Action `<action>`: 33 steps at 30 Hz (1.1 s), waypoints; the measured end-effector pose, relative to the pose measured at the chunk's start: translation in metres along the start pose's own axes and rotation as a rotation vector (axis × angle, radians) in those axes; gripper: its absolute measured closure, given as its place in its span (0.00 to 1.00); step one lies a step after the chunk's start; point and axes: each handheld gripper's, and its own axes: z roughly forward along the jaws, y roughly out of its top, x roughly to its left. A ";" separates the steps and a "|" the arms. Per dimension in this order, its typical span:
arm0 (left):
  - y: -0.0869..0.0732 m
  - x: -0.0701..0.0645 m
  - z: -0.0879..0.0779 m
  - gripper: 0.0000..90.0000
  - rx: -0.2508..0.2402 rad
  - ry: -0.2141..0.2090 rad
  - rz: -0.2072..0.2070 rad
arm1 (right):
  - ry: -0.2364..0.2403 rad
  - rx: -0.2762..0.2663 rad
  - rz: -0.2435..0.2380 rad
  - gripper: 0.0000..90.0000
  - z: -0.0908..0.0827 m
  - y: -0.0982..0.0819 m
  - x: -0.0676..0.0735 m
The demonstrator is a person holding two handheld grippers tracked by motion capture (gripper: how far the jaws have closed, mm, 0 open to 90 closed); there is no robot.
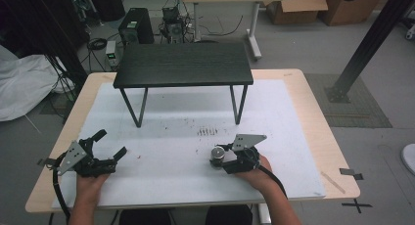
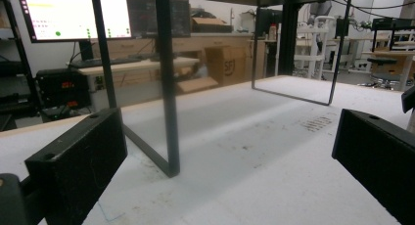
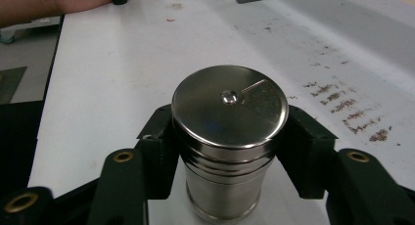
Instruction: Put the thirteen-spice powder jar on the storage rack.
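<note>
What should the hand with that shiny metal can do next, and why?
Probably lift it a little, straight up. The right gripper has its jaws pressed on both sides of the upright metal can, which stands on the white mat. The left gripper waits open with nothing between its jaws.

A mat (image 1: pixel 293 151) covers the counter (image 1: pixel 318 112). At its far middle stands a small table (image 1: pixel 183 63). A canister (image 1: pixel 217 156) stands upright on the mat, near and right of centre, between the jaws of the right hand-held gripper (image 1: pixel 222 159). The left hand-held gripper (image 1: pixel 111 144) sits at the near left, well apart.
</note>
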 end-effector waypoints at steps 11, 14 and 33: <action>0.000 0.000 0.000 0.00 0.000 0.000 0.000 | 0.005 0.004 -0.006 0.55 -0.001 0.002 0.001; 0.000 0.000 0.000 0.00 0.000 0.000 0.001 | 0.006 -0.005 -0.003 0.55 -0.003 0.004 0.001; 0.000 0.000 0.000 0.00 0.000 0.001 0.003 | 0.011 -0.011 0.003 0.55 -0.027 0.043 0.001</action>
